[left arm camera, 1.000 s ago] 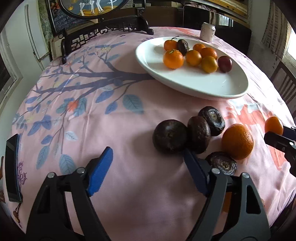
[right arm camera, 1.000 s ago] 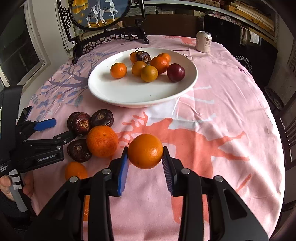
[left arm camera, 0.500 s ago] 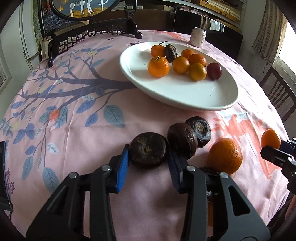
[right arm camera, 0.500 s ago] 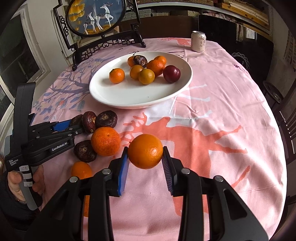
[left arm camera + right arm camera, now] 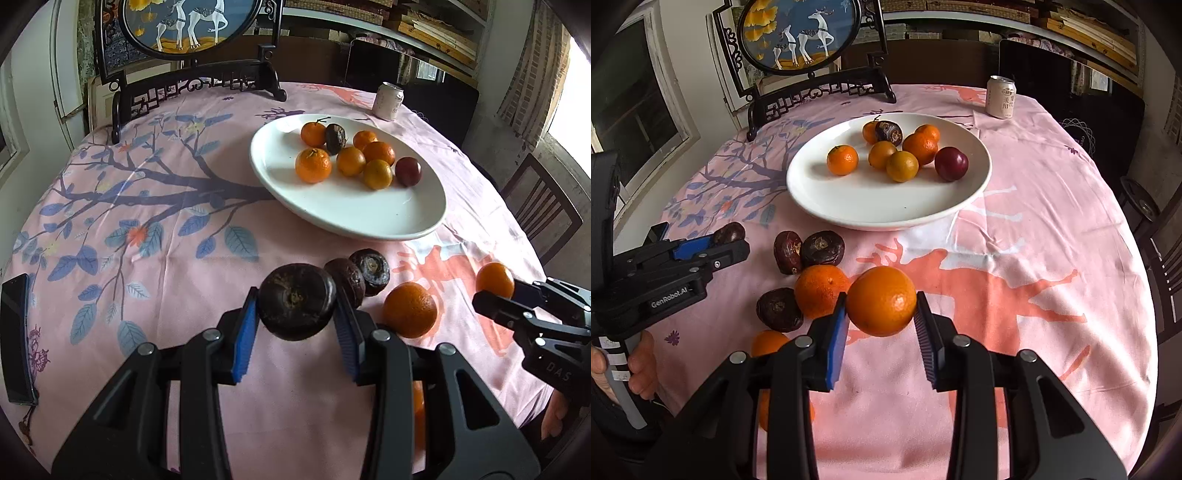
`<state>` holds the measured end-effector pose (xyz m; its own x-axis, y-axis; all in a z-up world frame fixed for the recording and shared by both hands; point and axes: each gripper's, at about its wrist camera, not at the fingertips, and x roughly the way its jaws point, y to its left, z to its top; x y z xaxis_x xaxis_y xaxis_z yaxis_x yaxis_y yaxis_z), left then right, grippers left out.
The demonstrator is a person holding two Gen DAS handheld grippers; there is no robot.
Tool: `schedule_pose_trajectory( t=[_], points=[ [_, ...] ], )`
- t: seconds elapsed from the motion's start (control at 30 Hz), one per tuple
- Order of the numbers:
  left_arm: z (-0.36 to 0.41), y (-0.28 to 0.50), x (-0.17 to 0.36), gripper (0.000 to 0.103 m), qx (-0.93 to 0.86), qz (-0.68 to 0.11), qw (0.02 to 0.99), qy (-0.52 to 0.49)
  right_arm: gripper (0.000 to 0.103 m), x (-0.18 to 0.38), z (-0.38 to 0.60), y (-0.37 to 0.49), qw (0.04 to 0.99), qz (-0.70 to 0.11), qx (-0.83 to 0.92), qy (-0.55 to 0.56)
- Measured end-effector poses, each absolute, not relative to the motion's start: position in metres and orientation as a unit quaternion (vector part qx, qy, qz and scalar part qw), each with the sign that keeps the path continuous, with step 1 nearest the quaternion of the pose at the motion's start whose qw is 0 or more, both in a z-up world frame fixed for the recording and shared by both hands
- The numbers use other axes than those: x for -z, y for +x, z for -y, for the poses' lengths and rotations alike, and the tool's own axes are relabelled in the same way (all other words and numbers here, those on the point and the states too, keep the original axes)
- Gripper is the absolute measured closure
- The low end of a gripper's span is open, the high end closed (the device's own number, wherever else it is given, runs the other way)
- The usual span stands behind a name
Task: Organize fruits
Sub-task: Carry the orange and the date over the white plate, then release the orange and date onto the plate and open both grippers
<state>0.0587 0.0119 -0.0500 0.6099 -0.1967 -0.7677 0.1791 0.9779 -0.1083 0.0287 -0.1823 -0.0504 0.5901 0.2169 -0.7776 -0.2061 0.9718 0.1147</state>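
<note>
Dark-brown wrinkled fruit [image 5: 296, 306] clenched in left tool [image 5: 295, 332]; glossy orange [image 5: 881, 301] clamped in right tool [image 5: 881, 325].

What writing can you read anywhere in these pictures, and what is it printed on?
"GenRobot.AI": white letters on the black body of the left gripper, seen from the right wrist camera.
"DAS": pale letters on the body of the right gripper, seen from the left wrist camera; the rest is cut off.
The can carries dark characters, too small to read.
The striped tape on the handle shows no legible print.
</note>
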Motion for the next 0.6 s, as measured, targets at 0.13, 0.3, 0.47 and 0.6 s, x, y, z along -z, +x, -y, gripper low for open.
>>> schedule_pose_trajectory(
  t=[0.13,0.3,0.47,0.6],
  points=[
    [-0.009,0.075,0.029,0.063,0.111,-0.427,0.897,-0.007,0.067,0.04,0.183,0.045,0.894,-0.43,-0.126,0.0],
    [0.001,0.138,0.006,0.063,0.102,-0.43,0.897,-0.006,0.067,0.021,0.172,0.095,0.896,-0.417,-0.152,-0.013],
    [0.019,0.208,0.001,0.063,0.083,-0.433,0.898,0.006,0.068,0.028,0.14,0.151,0.886,-0.427,-0.174,-0.052],
    [0.025,0.247,0.014,0.063,0.074,-0.451,0.889,0.013,0.068,0.044,0.132,0.182,0.871,-0.452,-0.185,-0.045]
  ],
)
